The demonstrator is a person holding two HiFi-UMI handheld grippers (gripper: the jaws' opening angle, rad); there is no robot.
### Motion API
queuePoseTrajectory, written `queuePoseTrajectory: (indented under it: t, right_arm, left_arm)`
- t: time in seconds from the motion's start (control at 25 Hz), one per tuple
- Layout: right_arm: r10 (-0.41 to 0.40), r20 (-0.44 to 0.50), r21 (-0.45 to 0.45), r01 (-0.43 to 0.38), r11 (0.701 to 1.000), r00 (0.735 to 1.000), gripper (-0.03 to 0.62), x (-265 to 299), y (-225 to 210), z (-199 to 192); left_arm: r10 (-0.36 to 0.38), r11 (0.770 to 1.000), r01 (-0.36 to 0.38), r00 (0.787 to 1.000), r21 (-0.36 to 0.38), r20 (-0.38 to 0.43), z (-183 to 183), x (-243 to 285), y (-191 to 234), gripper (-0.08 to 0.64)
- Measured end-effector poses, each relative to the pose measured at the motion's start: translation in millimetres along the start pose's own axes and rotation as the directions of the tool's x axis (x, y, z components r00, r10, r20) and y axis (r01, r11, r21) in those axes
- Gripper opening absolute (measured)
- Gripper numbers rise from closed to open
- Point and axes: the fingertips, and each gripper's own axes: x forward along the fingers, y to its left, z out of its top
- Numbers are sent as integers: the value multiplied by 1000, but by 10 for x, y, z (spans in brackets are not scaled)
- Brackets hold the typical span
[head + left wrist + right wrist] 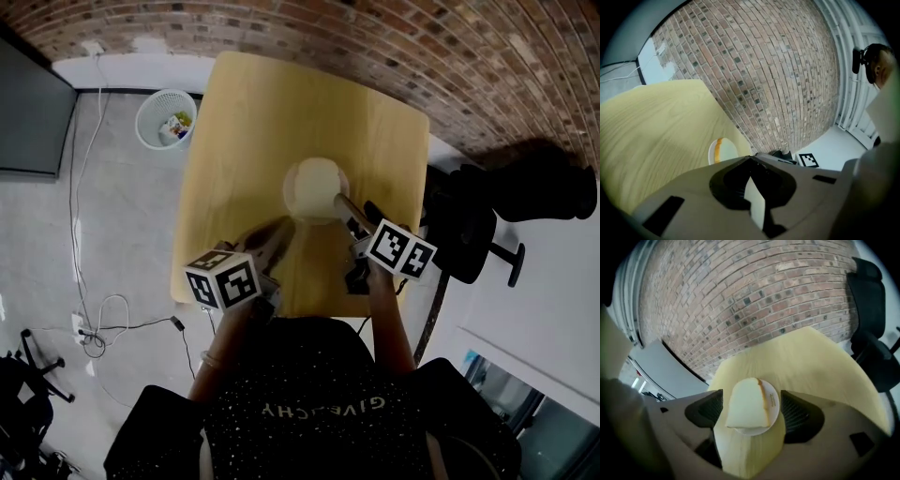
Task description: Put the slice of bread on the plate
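- Task state: the slice of bread [746,404] lies flat on the plate [775,405], crust edge toward the plate's right side in the right gripper view. The plate sits near the middle of the table [246,122].
- Right gripper [752,414]: jaws are wide apart and hold nothing. The bread and plate appear in the gap between them but lie beyond the pads, with no contact visible.
- Left gripper [752,188]: the dark pads sit close together with no task item between them. A pale strip shows at the seam; it cannot be identified. This gripper is held off to the near left side of the plate and takes no part in the placement.
- Step in hand (judgement): placement appears complete. The slice rests fully within the plate rim, and the release is done.
- Next move (judgement): draw the right gripper back toward the operator along its own axis. Keep the jaws apart and raised so that neither pad catches the plate rim or drags the slice.
- Risk (judgement): the plate is light and stands loose on a smooth tabletop, so a sideways brush from either jaw could shift it.
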Motion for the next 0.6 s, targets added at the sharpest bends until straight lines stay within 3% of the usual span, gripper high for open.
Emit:
queuePoseTrajectory:
  t: [0.12,0.2,0.24,0.28,0.32,0.48,0.6]
  right_arm:
    - [220,97,60,-226,972,971,388,-278,299,1]
    - [299,128,44,-307,951,946,354,-455,441,-30]
    - [312,146,22,-318,948,939,221,-548,481,-43]
    - [321,167,-4,-325,946,932,43,-645,515,-53]
    - [339,182,-28,-340,940,923,14,-748,558,-71]
    - [430,218,-96,-419,903,876,14,-1159,748,-153]
    - [450,238,-215,-405,889,861,12,-1353,834,-158]
  left_arm:
    - [1,996,0,1000,86,-9,-62,-17,-187,9]
    - [14,985,-10,1000,171,-20,-102,-24,-342,9]
    - [26,975,-20,999,220,-23,-118,-34,-423,9]
    - [40,961,-33,999,273,-22,-133,-48,-505,9]
    - [55,944,-46,998,328,-19,-146,-66,-591,9]
    - [66,862,-65,998,503,17,-197,-181,-980,9]
    - [48,814,-79,997,576,68,-193,-300,-1213,9]
